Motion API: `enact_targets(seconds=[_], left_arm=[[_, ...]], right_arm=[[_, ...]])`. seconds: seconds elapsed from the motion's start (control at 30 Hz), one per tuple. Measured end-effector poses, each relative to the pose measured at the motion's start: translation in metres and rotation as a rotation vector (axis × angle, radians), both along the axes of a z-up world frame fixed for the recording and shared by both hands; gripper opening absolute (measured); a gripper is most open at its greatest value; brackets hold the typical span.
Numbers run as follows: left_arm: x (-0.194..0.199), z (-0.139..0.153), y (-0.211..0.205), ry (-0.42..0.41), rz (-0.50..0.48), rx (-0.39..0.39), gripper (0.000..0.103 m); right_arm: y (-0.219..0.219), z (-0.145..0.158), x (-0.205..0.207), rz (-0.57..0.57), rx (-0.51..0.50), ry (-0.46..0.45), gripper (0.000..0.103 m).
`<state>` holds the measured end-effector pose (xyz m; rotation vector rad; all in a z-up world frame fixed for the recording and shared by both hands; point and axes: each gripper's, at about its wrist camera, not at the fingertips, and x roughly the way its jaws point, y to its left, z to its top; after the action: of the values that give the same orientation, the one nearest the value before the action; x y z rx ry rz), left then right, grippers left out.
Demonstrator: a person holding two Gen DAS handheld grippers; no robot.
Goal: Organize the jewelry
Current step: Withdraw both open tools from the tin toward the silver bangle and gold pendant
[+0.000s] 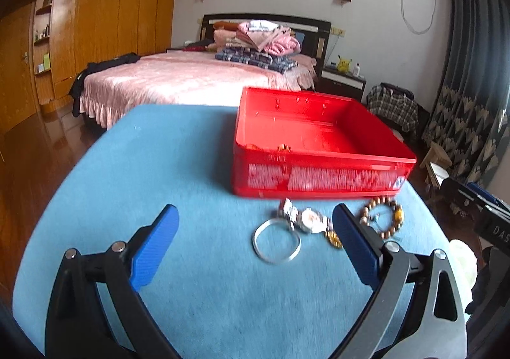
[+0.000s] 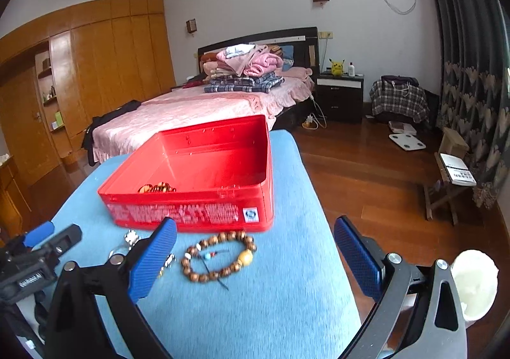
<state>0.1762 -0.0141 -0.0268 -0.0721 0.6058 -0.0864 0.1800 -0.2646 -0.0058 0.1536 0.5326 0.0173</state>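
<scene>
Before the red box lie beaded bracelet, watch, bangle.

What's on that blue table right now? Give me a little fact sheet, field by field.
surface: blue table
container: red box, lid off, some brown beads already inside
still outside: wooden bead bracelet, silver bangle, wristwatch
where they lie: on the table, in front of the box
left gripper: open, holding nothing
right gripper: open, holding nothing
</scene>
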Motion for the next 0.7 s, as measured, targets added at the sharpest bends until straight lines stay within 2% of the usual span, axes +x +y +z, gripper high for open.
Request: enact_targets(seconds=[0.23,0.7], left_arm=[[0.002,-0.018,-0.007,0.062,-0.013,0.018,0.094],[0.024,-0.037,-0.014,0.176,-0.02,-0.009,0.094]], right_arm=[[0.001,-0.012,-0.005,0.014,0.008,0.031,0.097],[0.004,-0.017,-0.004,0.038,0.021,0.052,0.097]])
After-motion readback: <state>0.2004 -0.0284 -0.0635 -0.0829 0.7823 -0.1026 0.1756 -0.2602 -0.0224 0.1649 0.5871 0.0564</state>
